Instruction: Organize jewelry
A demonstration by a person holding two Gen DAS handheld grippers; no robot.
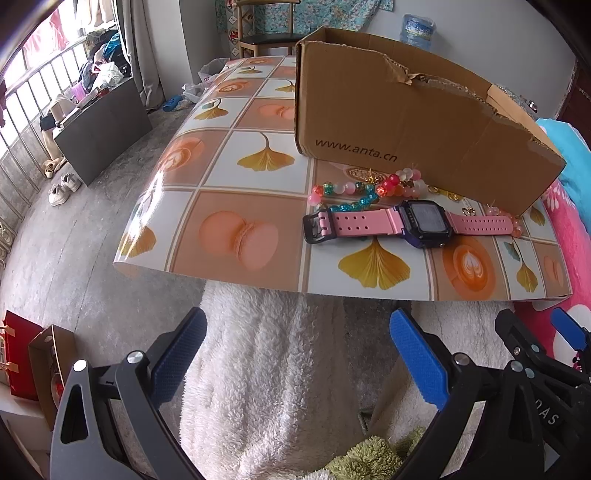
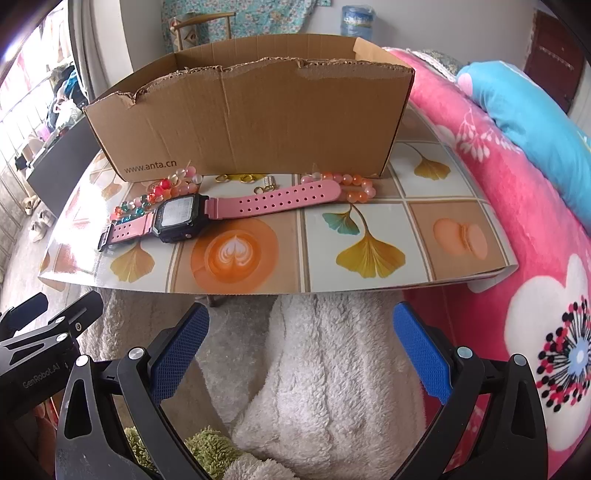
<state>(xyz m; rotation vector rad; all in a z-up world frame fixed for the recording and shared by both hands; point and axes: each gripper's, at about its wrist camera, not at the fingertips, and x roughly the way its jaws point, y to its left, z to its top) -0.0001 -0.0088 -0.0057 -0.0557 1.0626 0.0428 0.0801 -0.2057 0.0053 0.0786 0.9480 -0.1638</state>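
Observation:
A pink-strapped watch [image 1: 406,221] [image 2: 207,214] with a dark square face lies flat on the patterned table [image 1: 236,170] [image 2: 369,229], just in front of a brown cardboard box [image 1: 399,110] [image 2: 251,118]. Coloured bead bracelets [image 1: 365,188] [image 2: 162,192] lie between watch and box; an orange-pink bead bracelet [image 2: 354,188] sits at the strap's right end. Small gold rings [image 2: 240,178] and clasps rest by the box wall. My left gripper [image 1: 299,354] and right gripper [image 2: 301,354] hang open below the table's near edge, with nothing between the blue pads [image 1: 181,354] [image 2: 421,350].
A white fleece garment [image 1: 273,369] [image 2: 325,369] lies under both grippers. A pink flowered blanket [image 2: 517,221] lies to the right of the table. A floor with shoes [image 1: 64,188], a dark cabinet [image 1: 99,125] and a red bag [image 1: 18,354] lies to the left. A chair [image 1: 266,29] stands behind the table.

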